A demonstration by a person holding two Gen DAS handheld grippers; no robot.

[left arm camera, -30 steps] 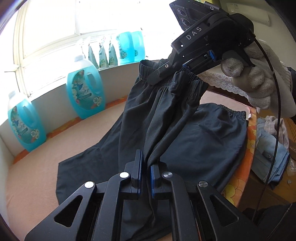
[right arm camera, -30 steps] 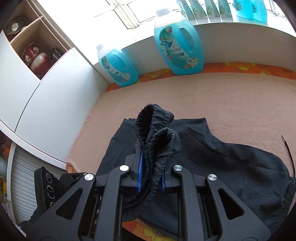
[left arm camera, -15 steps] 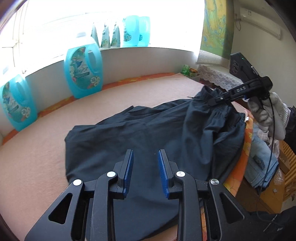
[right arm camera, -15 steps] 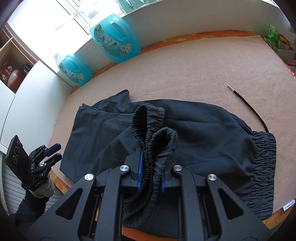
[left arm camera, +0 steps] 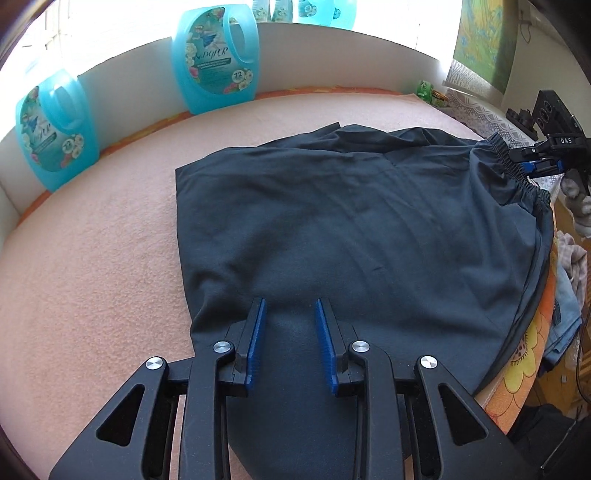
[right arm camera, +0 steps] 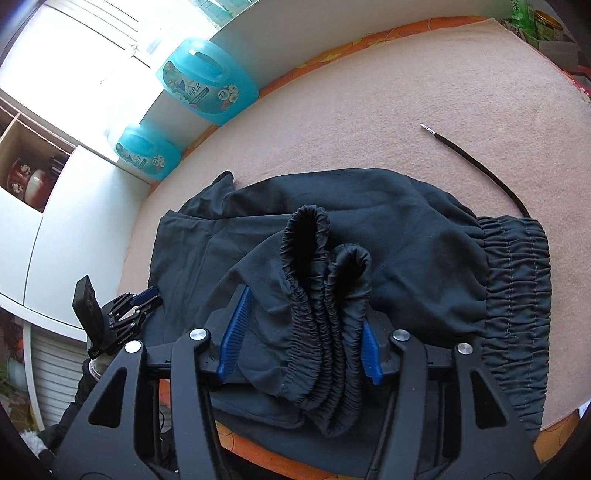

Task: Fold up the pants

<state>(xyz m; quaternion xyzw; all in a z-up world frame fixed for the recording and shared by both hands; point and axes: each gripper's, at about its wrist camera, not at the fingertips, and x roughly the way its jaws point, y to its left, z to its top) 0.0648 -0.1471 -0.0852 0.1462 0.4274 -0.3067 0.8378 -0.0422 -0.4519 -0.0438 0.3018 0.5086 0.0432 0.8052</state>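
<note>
The dark pants (left arm camera: 351, 229) lay spread on the pink blanket (left arm camera: 92, 258), both the left tongs (left arm camera: 288, 347) and right tongs (right arm camera: 299, 332) gaping apart, the bunched waistband (right arm camera: 325, 295) loose between the right pair

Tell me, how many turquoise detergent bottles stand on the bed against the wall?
2. One detergent bottle stands at the back wall beyond the pants' far edge; the second bottle stands further left. More blue containers sit on the windowsill, partly cut off.

Dark navy pants (left arm camera: 351, 229), peach-pink blanket (left arm camera: 92, 266), turquoise floral-labelled detergent jugs (left arm camera: 216, 55), orange flowered sheet (left arm camera: 524, 365)
</note>
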